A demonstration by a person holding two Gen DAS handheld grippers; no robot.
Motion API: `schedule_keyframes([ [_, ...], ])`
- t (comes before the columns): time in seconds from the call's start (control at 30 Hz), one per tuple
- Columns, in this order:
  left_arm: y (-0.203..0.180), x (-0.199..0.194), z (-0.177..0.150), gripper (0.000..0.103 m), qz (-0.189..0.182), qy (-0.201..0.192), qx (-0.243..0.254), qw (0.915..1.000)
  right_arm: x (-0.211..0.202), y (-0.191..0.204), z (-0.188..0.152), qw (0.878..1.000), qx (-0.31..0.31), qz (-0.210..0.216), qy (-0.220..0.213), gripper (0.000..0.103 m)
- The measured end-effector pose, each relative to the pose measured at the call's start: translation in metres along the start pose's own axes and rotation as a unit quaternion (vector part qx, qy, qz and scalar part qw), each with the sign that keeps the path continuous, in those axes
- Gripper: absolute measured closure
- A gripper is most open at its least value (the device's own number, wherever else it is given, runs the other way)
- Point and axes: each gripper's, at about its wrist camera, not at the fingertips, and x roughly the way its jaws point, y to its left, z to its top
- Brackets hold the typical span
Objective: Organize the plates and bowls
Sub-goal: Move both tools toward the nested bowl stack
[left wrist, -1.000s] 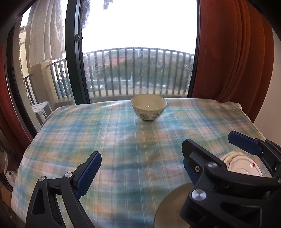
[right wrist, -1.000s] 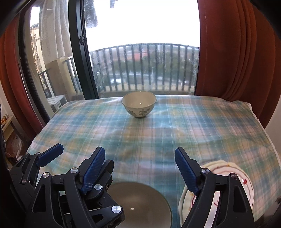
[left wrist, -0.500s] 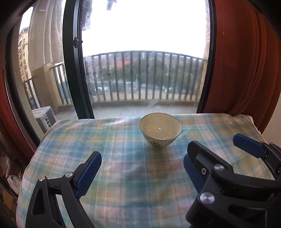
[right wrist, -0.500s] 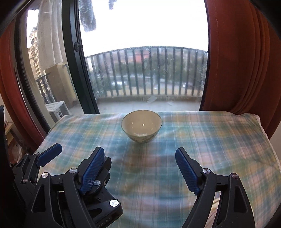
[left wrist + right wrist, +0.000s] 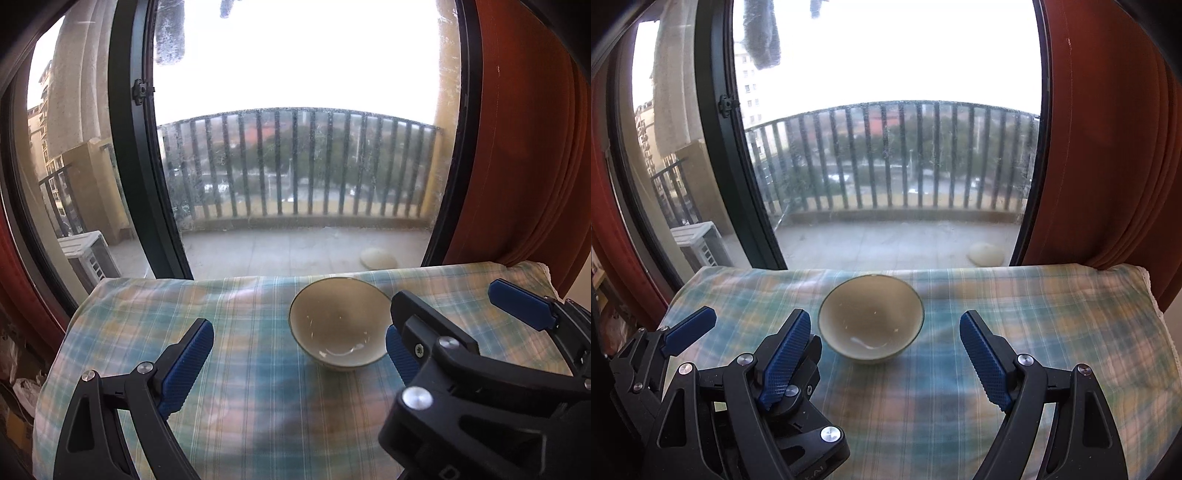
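Now the right claw (image 5: 886,354) is wide open, with nothing between its blue pads (image 5: 982,360). The left claw (image 5: 295,365) is wide open too, and it holds nothing. Both claws sit side by side, close together, low over the worktop (image 5: 1052,314).

Just past the pads stands a small bowl (image 5: 870,321). It is upright and looks empty, with a dark line round its rim. From the right wrist view it lies between the two right pads but a bit further off, and no pad touches it. From the left wrist view the bowl (image 5: 340,325) is near the right-hand pad; whether that pad touches the bowl is hard to tell, since part of the claw hides its edge.

A checked cloth (image 5: 258,387) in blue and peach covers the worktop. Behind it is a big window (image 5: 886,166) with a balcony rail (image 5: 905,155) outside. Red curtains (image 5: 1108,147) hang at the side.
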Motion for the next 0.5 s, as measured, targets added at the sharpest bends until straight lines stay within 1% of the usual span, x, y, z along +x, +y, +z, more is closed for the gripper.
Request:
schedule_keyframes([
  [0.13, -0.001, 0.018, 0.015, 0.008, -0.004, 0.0, 0.001, 1.0, 0.022, -0.002, 0.017, 1.0, -0.001, -0.006, 0.005, 0.018],
  [0.27, -0.002, 0.041, 0.02, 0.008, 0.004, -0.001, -0.009, 0.9999, 0.044, -0.007, 0.025, 1.0, 0.007, -0.003, -0.001, 0.018],
  [0.3, -0.002, 0.049, 0.02, 0.009, 0.003, -0.001, -0.007, 1.0, 0.051, -0.009, 0.025, 1.0, 0.009, -0.003, -0.003, 0.018],
  [0.33, -0.002, 0.058, 0.018, 0.015, 0.01, -0.001, -0.006, 0.9999, 0.06, -0.011, 0.023, 1.0, 0.011, -0.005, -0.006, 0.018],
  [0.37, -0.003, 0.065, 0.018, 0.017, 0.018, 0.001, -0.006, 0.9998, 0.066, -0.013, 0.022, 1.0, 0.012, -0.008, -0.005, 0.018],
  [0.43, -0.001, 0.084, 0.012, 0.018, 0.026, 0.018, -0.006, 0.9995, 0.081, -0.016, 0.018, 1.0, 0.015, -0.009, 0.008, 0.019],
  [0.5, 0.002, 0.098, 0.007, 0.022, 0.025, 0.037, -0.01, 0.999, 0.096, -0.021, 0.013, 0.999, 0.022, -0.005, 0.026, 0.023],
])
